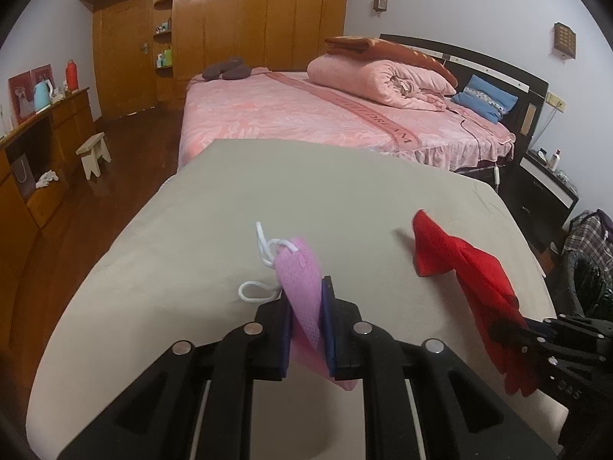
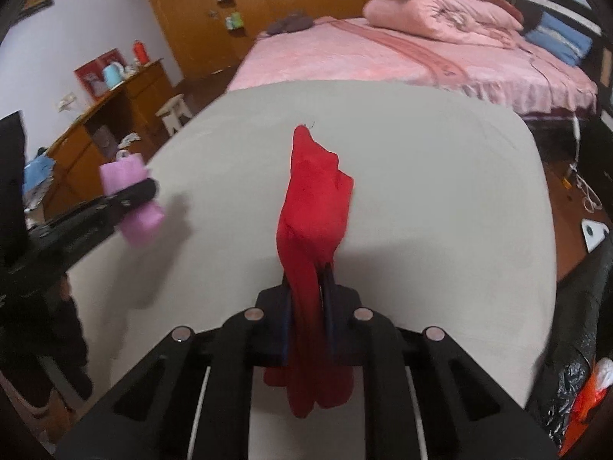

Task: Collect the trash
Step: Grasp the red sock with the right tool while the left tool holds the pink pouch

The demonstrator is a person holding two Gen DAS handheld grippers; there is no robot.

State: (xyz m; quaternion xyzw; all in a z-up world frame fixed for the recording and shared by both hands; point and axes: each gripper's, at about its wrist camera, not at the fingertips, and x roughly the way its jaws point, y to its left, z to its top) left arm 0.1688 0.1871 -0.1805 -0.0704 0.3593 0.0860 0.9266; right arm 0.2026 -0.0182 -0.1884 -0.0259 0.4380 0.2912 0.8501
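At frame centre, the left gripper [image 1: 306,318] clamps one pink mesh pouch [image 1: 300,280]. The right gripper [image 2: 306,299] clamps one red cloth [image 2: 312,207] above one grey table [image 2: 440,191].

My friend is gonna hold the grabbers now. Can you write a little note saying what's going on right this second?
Left tool: shut on the pink mesh pouch, its white cords dangling.
Right tool: shut on the red cloth, which flops over the fingers.
Both items are held up above the grey table; no other trash shows on it.
Done: both pieces picked up.
Left: drop them in the trash. A black bag sits past the table's right edge, possibly for that.
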